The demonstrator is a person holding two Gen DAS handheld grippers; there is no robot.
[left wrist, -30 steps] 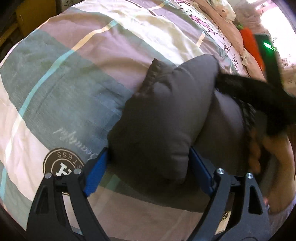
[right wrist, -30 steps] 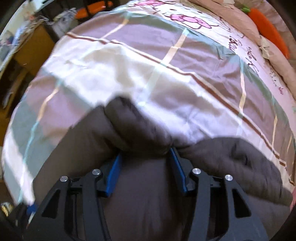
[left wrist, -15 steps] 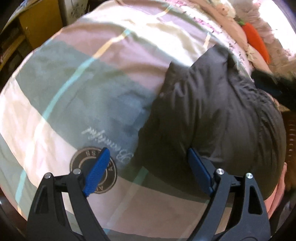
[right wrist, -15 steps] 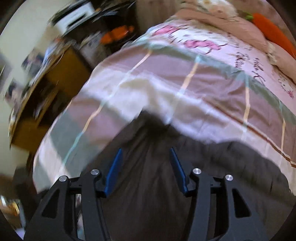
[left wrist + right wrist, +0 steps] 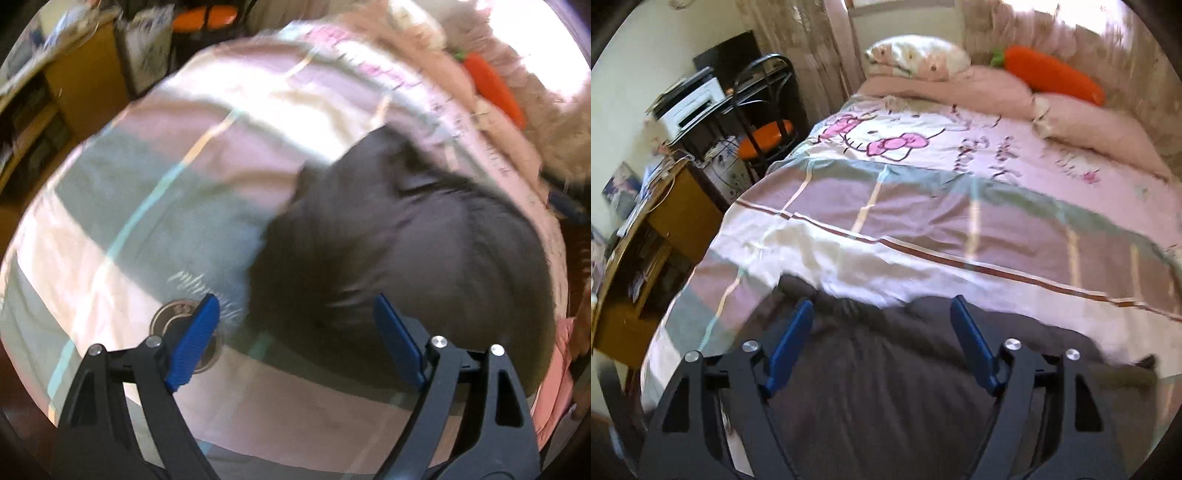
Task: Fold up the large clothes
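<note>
Bare striped bedspread (image 5: 923, 236) open ahead of the dark padded garment (image 5: 886, 387), pillows (image 5: 1089, 122) and carrot plush (image 5: 1052, 79) lining the headboard end, wooden shelf (image 5: 646, 266) and chair (image 5: 764, 136) crowding the bed's left edge

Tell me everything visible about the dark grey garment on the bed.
The dark grey garment looks like soft, padded, matte cloth with creases, bunched into a rounded heap, not flat. It lies on the plaid bedspread at the near end of the bed, away from the pillows. Blur hides its seams and fastenings. Neither tool grips it: the left tool hangs open over its near edge, and the right tool stands open above it.
</note>
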